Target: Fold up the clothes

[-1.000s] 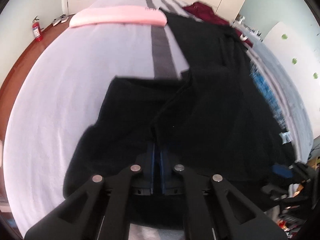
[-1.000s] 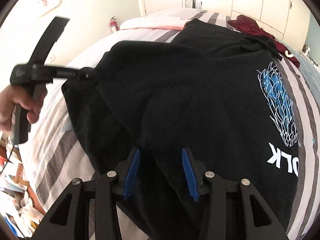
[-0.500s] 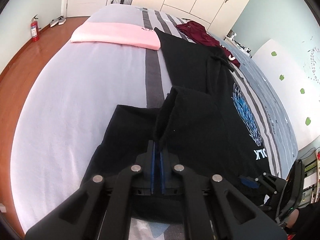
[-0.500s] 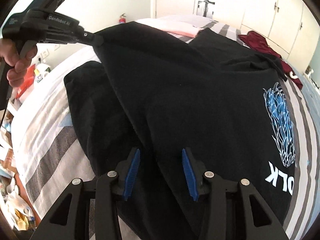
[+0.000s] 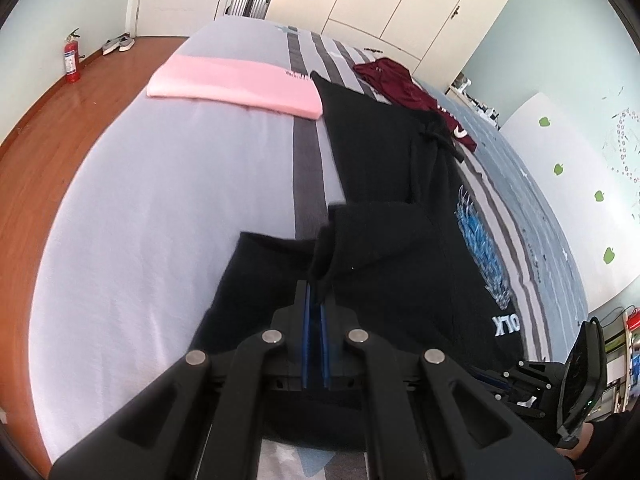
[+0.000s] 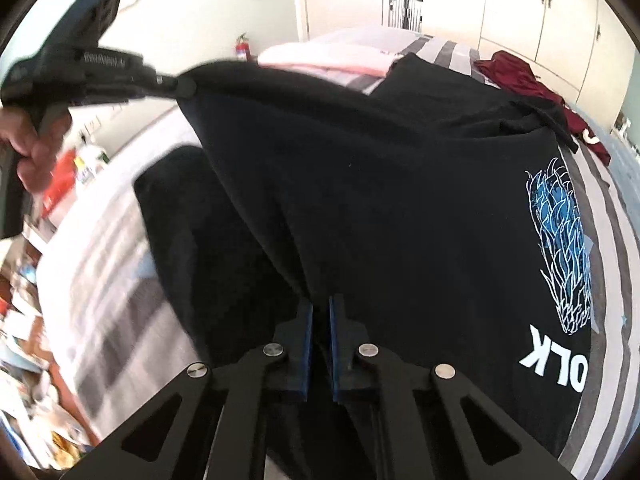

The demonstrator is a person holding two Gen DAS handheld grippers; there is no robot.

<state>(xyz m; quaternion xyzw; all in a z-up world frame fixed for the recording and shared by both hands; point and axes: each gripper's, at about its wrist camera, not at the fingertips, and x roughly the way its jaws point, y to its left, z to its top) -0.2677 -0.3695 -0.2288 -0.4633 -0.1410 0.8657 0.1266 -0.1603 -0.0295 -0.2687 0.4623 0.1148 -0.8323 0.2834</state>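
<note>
A black T-shirt (image 5: 400, 272) with a blue print (image 5: 480, 248) and white letters lies across the striped bed (image 5: 160, 200). My left gripper (image 5: 315, 296) is shut on a fold of the shirt's left side. In the right wrist view that left gripper (image 6: 186, 88) holds the edge lifted well above the bed, so the cloth (image 6: 400, 200) hangs taut from it. My right gripper (image 6: 320, 310) is shut on the same shirt's near edge, black fabric pinched between its blue pads (image 6: 306, 340). The right gripper (image 5: 516, 376) also shows at the lower right of the left wrist view.
A folded pink cloth (image 5: 236, 84) and a maroon garment (image 5: 400, 84) lie at the bed's far end. A fire extinguisher (image 5: 71, 60) stands on the wooden floor left of the bed, with wardrobes (image 5: 400, 8) behind. Cluttered items (image 6: 24, 360) sit beside the near left bedside.
My right gripper, open before, has shut on the shirt's near edge. The left gripper has raised its side of the shirt higher and carried it over toward the printed side.
</note>
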